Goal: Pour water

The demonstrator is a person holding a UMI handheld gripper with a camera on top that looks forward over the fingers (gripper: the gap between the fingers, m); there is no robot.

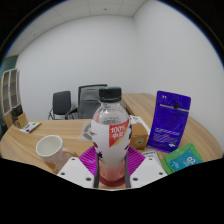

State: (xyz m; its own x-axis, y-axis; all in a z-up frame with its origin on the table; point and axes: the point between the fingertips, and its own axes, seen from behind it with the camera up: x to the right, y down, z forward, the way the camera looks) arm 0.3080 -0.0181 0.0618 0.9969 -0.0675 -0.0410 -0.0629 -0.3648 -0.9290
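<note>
Gripping bottle point(110, 140) upright, tool point(111, 172) (both pads pressing), cup point(49, 150) beside

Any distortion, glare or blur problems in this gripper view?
Gripper view: strong fisheye bending of the table edge and walls; even, soft room light, no harsh glare; the bottle held in the tongs is fairly sharp, as is the paper cup; the chairs look softer.
</note>
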